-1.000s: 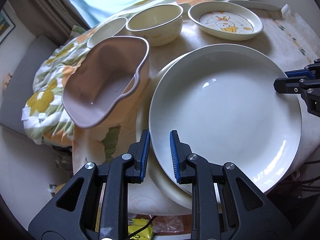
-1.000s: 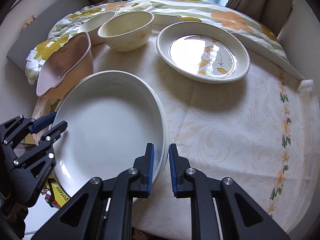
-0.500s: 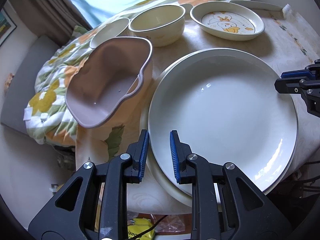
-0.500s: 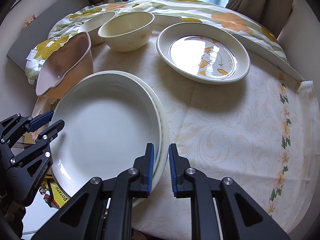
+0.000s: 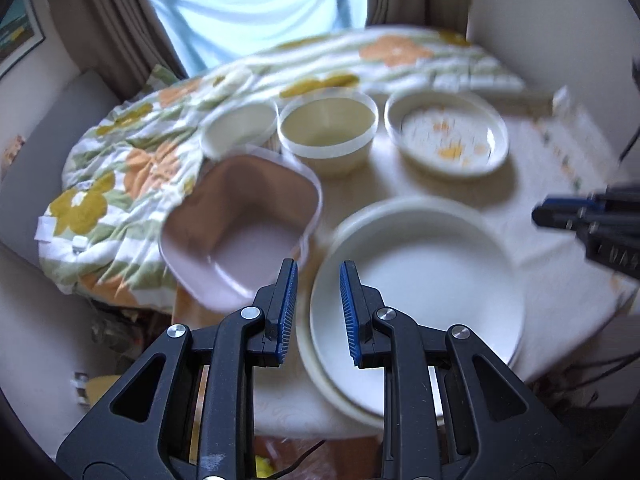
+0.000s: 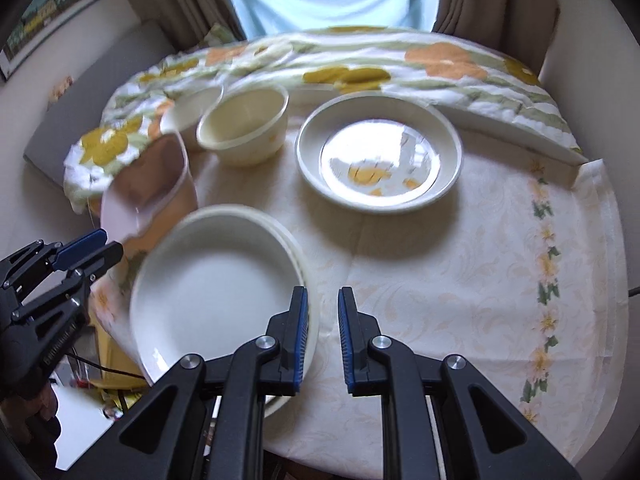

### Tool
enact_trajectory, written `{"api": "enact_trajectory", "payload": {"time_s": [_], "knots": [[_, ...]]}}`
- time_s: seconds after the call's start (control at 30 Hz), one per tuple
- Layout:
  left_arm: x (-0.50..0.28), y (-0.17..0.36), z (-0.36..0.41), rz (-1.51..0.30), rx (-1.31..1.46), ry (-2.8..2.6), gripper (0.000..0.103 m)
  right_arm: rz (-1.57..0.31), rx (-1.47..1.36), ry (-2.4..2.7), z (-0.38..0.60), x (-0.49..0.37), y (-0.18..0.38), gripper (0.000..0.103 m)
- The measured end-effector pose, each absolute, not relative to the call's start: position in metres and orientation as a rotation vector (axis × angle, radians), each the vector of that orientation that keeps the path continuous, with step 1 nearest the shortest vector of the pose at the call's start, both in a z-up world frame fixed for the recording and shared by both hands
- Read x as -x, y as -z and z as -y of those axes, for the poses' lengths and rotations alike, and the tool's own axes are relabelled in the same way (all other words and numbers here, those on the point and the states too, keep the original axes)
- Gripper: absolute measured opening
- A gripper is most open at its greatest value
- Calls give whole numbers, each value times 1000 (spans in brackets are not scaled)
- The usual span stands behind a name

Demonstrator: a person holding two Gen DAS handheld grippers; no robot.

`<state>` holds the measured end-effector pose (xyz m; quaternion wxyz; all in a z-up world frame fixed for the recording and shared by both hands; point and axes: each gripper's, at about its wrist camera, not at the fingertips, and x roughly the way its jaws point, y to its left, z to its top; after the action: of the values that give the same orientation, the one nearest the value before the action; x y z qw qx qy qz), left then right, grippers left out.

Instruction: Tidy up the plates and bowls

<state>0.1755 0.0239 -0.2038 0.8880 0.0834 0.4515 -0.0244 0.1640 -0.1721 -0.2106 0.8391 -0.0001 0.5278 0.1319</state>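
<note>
bare tablecloth (image 6: 460,280) right of stacked plates (image 6: 216,300); bowls (image 6: 244,128) crowd behind

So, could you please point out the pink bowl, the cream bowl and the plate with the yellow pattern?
pink bowl (image 5: 240,236): left wrist view, on its inside floor.
cream bowl (image 6: 244,128): right wrist view, on its inner wall.
plate with the yellow pattern (image 6: 378,160): right wrist view, on its glossy centre.

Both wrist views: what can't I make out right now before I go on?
- Decorated plate: print smeared by motion blur in the left view, washed out by glare in the right.
- Plate stack: near rim hidden behind the right gripper; plate count unclear.
- Small white bowl: partly hidden by the cream bowl.
</note>
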Motion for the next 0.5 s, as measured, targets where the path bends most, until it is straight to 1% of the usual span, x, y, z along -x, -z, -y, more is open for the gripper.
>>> {"api": "enact_trajectory", "payload": {"time_s": [0.03, 0.07, 0.1, 0.13, 0.17, 0.2, 0.23, 0.33, 0.5], "knots": [[-179, 191, -25, -900, -144, 58, 19, -1096, -22, -280, 177, -164, 203, 20], [-183, 179, -26, -865, -111, 72, 21, -1074, -46, -278, 183, -164, 195, 29], [-188, 168, -26, -838, -75, 93, 23, -1047, -67, -272, 188, -164, 186, 63], [-196, 160, -26, -823, -45, 118, 35, -1021, -86, -267, 193, -165, 178, 94], [-203, 154, -25, -817, -21, 136, 72, -997, -105, -264, 198, -165, 171, 97], [-211, 150, -23, -810, 0, 146, 94, -984, -119, -260, 202, -166, 166, 97], [-216, 145, -21, -785, 24, 151, 102, -976, -132, -249, 208, -168, 161, 97], [-235, 142, -9, -799, 78, 207, 103, -977, -114, -205, 222, -181, 150, 97], [-271, 165, 16, -908, 161, 196, 102, -1023, -46, -171, 251, -221, 149, 97]]}}
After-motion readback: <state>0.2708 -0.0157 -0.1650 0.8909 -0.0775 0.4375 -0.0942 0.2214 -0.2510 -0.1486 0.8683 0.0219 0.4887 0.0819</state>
